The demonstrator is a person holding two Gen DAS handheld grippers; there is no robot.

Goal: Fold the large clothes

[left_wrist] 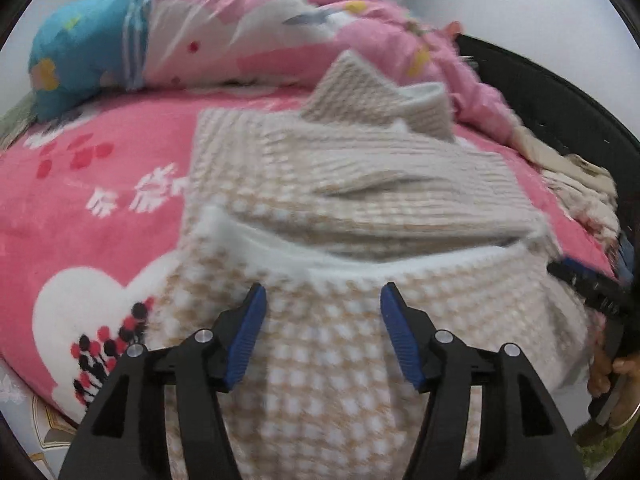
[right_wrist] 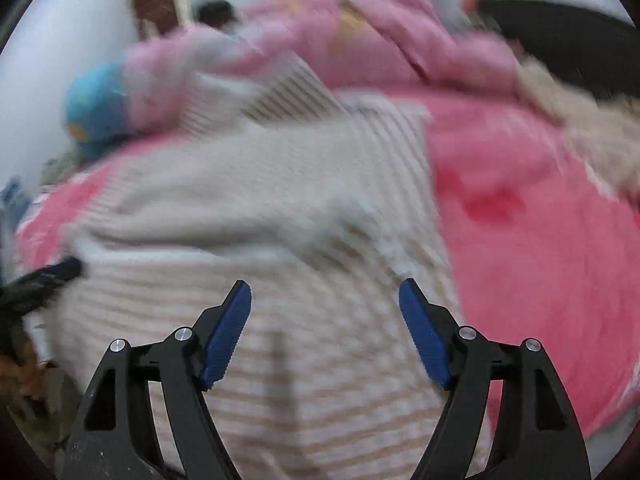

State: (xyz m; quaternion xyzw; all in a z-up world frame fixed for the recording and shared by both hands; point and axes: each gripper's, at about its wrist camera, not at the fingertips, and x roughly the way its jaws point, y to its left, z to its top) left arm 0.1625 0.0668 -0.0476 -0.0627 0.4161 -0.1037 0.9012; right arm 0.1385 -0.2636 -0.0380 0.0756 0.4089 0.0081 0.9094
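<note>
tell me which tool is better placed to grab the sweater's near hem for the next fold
Left, narrowly. The left tool hangs open right over the sweater and its white hem band, in sharp view. The right tool is open too, but its view is motion-blurred.

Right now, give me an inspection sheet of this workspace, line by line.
Surface: bed with pink blanket.
Job's things: beige knit sweater, partly folded, a layer lying across its upper part.
Clutter: rolled pink and blue quilt behind; pale garments at the bed's right edge.
Grippers: left gripper open above the sweater's hem; right gripper open, view blurred.
Cables: nothing seen.
Surroundings: white wall, dark bed frame.
</note>
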